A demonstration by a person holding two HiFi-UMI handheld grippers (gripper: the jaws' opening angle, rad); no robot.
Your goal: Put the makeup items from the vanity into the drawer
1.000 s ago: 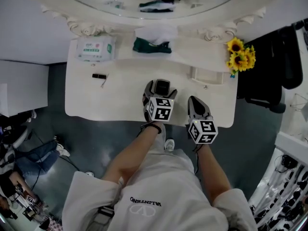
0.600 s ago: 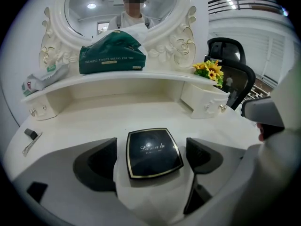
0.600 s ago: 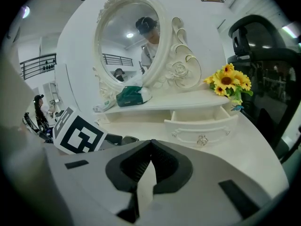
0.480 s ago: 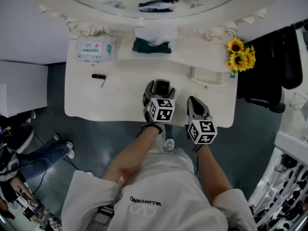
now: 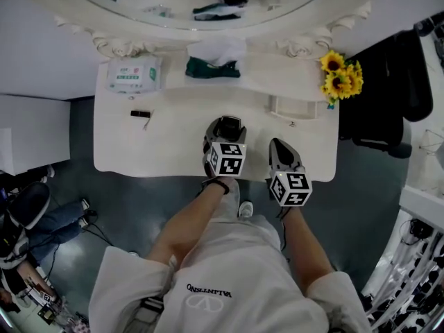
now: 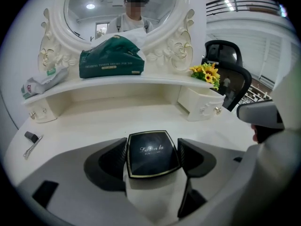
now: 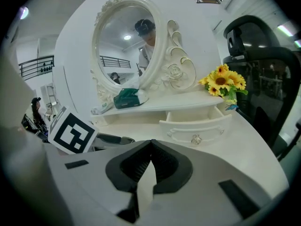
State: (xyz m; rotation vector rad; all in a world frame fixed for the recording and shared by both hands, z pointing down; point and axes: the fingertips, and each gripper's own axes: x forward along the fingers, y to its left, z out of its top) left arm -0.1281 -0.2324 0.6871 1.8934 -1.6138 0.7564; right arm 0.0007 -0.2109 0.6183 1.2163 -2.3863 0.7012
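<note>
The left gripper's (image 6: 153, 150) jaws have just been closing and pinch a black square compact (image 6: 151, 155) by its two sides, near the bench's (image 6: 94, 126) front edge. Beside it, the right gripper's (image 7: 150, 147) jaws are pressed together, empty; the open drawer (image 7: 195, 121) stands beyond.
</note>
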